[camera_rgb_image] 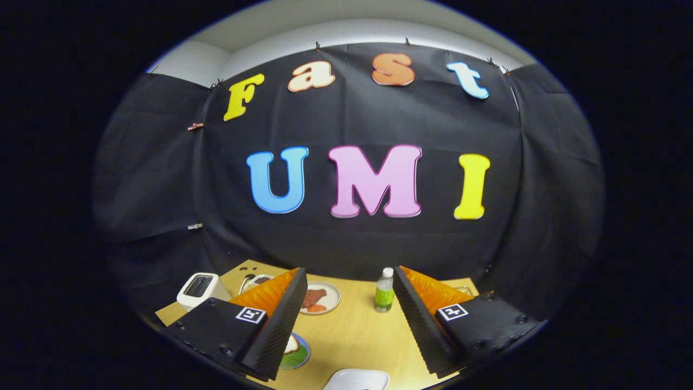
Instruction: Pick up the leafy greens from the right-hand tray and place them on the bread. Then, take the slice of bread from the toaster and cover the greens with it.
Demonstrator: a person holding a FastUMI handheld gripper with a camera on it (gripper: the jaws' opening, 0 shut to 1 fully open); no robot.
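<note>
- Gripper (346, 325): nearest item. Two black ribbed fingers with orange backs, each carrying a square black-and-white marker on its housing. Fingers stand wide apart, nothing between them but bare table; raised above the table surface, clamped on nothing.
- Table (357, 330): light wood top, running from under the fingers back to the black cloth wall. Holds all items below.
- Toaster (199, 288): white, with a dark slot on top, at the far left corner of the table, beyond the left finger. Whether a bread slice sits in the slot cannot be told.
- White dish (358, 379): pale, rounded rim, close in and between the fingers, just below them; partly cut off, contents not visible.
- Blue-rimmed plate (299, 353): just beside the inner edge of the left finger, partly hidden by it. Carries leafy greens (295, 357) with a pale bread slice (293, 343) touching them; which lies on top cannot be told.
- White plate (320, 298): farther back, beside the left fingertip. Holds a brownish-red piece of food and an orange piece.
- Second white plate (259, 280): behind the left finger, near the toaster; mostly hidden, something dark on it.
- Bottle (384, 291): small, clear, white cap, green label; upright, ahead of the right fingertip and just to its inner side, well apart from the plates.
</note>
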